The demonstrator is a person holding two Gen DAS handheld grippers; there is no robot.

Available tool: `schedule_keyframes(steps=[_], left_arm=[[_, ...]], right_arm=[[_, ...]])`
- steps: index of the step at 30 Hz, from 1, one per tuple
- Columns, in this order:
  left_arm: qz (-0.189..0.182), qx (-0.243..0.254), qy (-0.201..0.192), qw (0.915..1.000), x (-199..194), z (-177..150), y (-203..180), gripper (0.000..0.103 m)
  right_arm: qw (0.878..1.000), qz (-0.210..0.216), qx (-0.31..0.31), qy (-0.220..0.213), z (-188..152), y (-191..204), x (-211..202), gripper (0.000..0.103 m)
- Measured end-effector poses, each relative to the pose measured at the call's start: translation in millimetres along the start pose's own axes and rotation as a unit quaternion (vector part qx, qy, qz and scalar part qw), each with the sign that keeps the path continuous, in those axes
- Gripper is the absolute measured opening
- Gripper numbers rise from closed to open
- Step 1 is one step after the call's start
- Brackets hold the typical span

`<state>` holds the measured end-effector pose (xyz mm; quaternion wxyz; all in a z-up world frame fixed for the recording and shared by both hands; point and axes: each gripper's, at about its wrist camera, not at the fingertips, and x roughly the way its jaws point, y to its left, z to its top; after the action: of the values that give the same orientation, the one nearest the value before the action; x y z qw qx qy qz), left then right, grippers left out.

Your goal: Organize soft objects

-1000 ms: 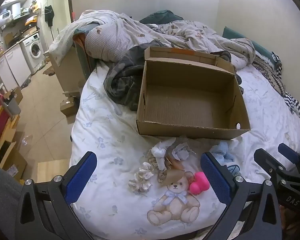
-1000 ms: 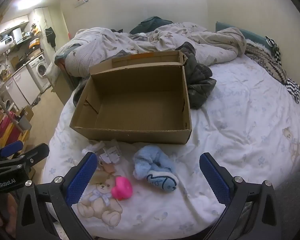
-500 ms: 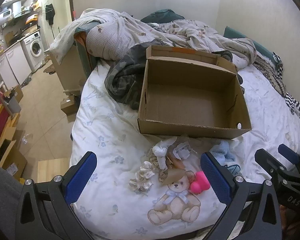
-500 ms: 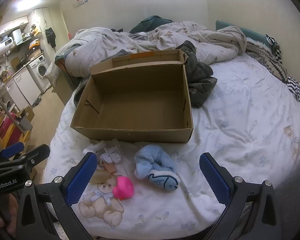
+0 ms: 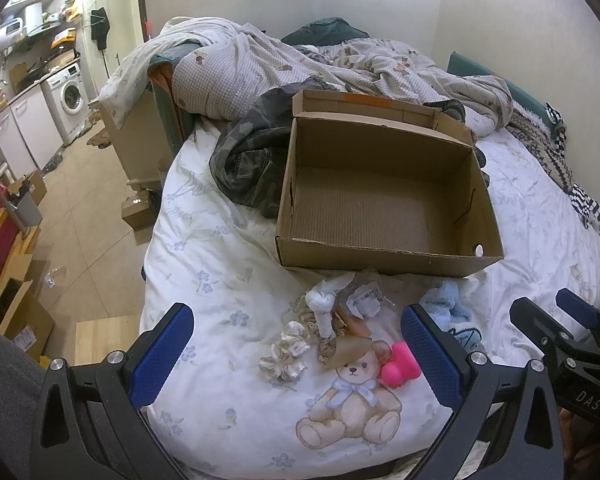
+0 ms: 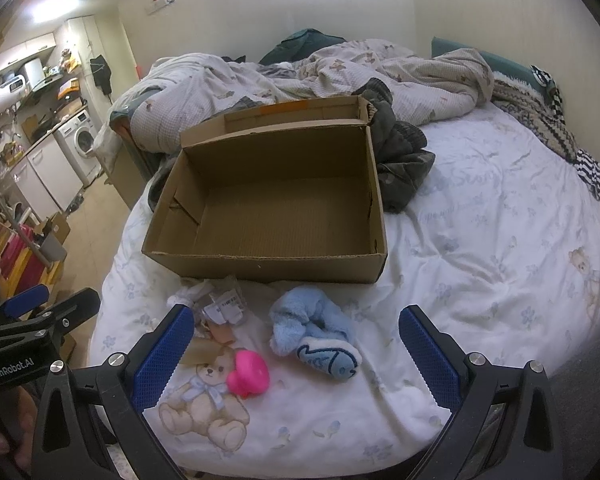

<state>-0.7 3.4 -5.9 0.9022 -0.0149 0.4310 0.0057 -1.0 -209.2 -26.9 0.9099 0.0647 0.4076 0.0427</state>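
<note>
An empty open cardboard box [image 5: 384,204] [image 6: 276,204] stands on the white bedsheet. In front of it lie soft things: a pink toy [image 5: 400,366] [image 6: 249,373], a blue plush slipper [image 6: 320,330] [image 5: 448,304], a white sock [image 5: 324,308], a beige scrunchie [image 5: 284,356] and a tagged bundle [image 5: 364,300] [image 6: 224,306]. My left gripper [image 5: 296,352] is open and empty above the scrunchie. My right gripper [image 6: 296,350] is open and empty above the slipper and pink toy.
A camouflage jacket [image 5: 248,160] [image 6: 404,160] lies against the box's far side. A rumpled duvet [image 5: 300,60] covers the back of the bed. The bed edge drops to the floor [image 5: 80,220] at left, with small boxes and a washing machine [image 5: 70,96] beyond.
Both grippers have drifted slightly forward toward the box. The objects on the bed have not moved.
</note>
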Motion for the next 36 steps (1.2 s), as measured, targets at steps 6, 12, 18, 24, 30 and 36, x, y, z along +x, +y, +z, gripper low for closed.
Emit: schedule_keyframes(steps=[6, 12, 18, 24, 30, 36], left_arm=[[0.002, 0.001, 0.000, 1.0000, 0.1, 0.3, 0.2, 0.103], [0.004, 0.001, 0.000, 1.0000, -0.2, -1.2, 1.4, 0.103], [0.004, 0.001, 0.000, 1.0000, -0.2, -1.2, 1.5, 0.103], [0.004, 0.000, 0.001, 1.0000, -0.3, -1.2, 1.4, 0.103], [0.004, 0.002, 0.003, 1.0000, 0.4, -1.0, 1.1, 0.103], [0.004, 0.000, 0.006, 1.0000, 2.1, -1.5, 1.0, 0.103]], right_arm=[[1.000, 0.001, 0.000, 0.000, -1.0, 0.2, 0.2, 0.103], [1.000, 0.001, 0.001, 0.000, 1.8, -0.2, -0.1, 0.103], [1.000, 0.001, 0.000, 0.000, 1.0, 0.0, -0.1, 0.103], [1.000, 0.002, 0.000, 0.000, 1.0, 0.1, -0.2, 0.103], [1.000, 0.001, 0.001, 0.001, 0.6, 0.9, 0.2, 0.103], [1.000, 0.002, -0.001, 0.000, 0.1, 1.5, 0.4, 0.103]])
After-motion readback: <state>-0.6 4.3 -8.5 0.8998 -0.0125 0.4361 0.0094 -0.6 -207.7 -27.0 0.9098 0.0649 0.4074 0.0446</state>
